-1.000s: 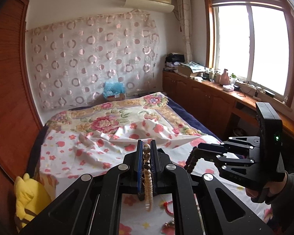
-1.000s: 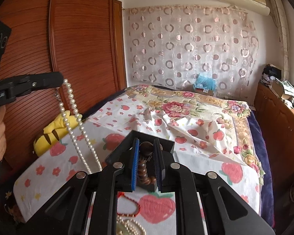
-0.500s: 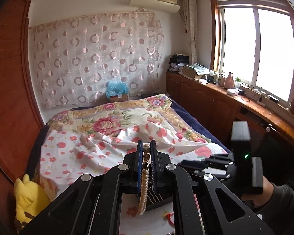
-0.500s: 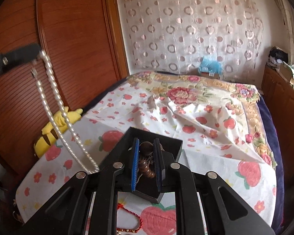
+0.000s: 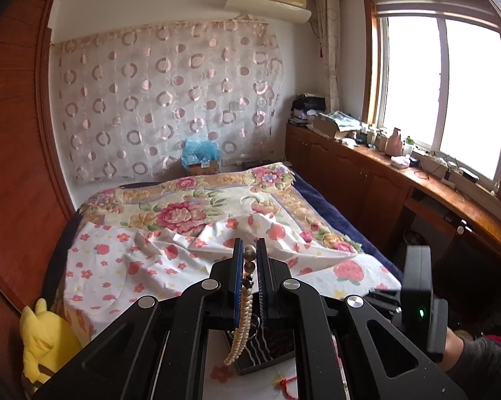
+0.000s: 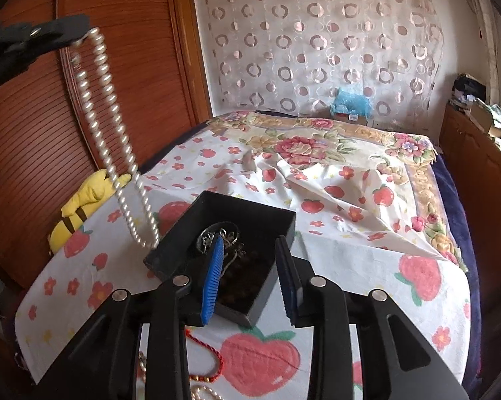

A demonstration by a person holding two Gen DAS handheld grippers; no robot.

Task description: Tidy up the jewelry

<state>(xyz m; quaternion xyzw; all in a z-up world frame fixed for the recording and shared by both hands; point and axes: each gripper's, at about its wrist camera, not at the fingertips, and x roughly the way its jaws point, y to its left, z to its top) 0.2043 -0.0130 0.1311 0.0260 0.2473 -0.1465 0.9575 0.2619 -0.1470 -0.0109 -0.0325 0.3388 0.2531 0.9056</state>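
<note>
My left gripper is shut on a white pearl necklace that hangs down over a black jewelry box. In the right wrist view the left gripper holds the pearl necklace high at the upper left; its loop dangles to the left of the black box. My right gripper is open and empty just above the box. A dark brown bead bracelet and silver chains lie inside the box.
The box sits on a strawberry-print sheet on the bed. A red cord bracelet and another pearl strand lie on the sheet near me. A yellow plush toy sits at the left bed edge. Wooden cabinets stand right.
My right gripper has opened and let the brown bead bracelet drop into the black box. The left gripper has lifted the pearl necklace higher beside the box.
</note>
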